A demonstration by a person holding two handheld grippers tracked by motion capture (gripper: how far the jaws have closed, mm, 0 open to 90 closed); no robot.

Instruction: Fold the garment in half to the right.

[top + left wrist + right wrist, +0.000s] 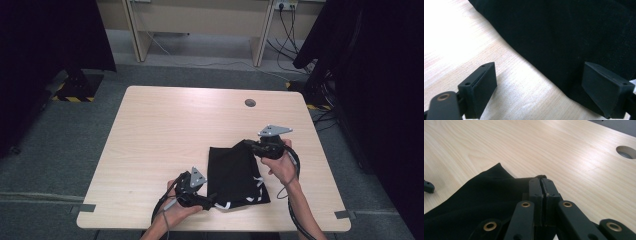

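A black cloth [235, 172] with white cords [257, 182] at its near edge lies on the light wooden table [175, 125]. My right gripper [247, 144] is at the cloth's far right corner. In the right gripper view its jaws [541, 181] are pressed together, with a fold of the cloth [474, 202] pinched at the tips and raised a little off the wood. My left gripper [209, 202] is at the near left corner. It stands open [539, 75], one jaw over bare wood and the other over the cloth's edge [564, 37], pressing on nothing.
A round cable hole [250, 103] sits in the table near its far edge, also visible in the right gripper view [626, 152]. Bare wood stretches left of and beyond the cloth. Dark curtains hang at both sides, and desk legs with cables stand behind the table.
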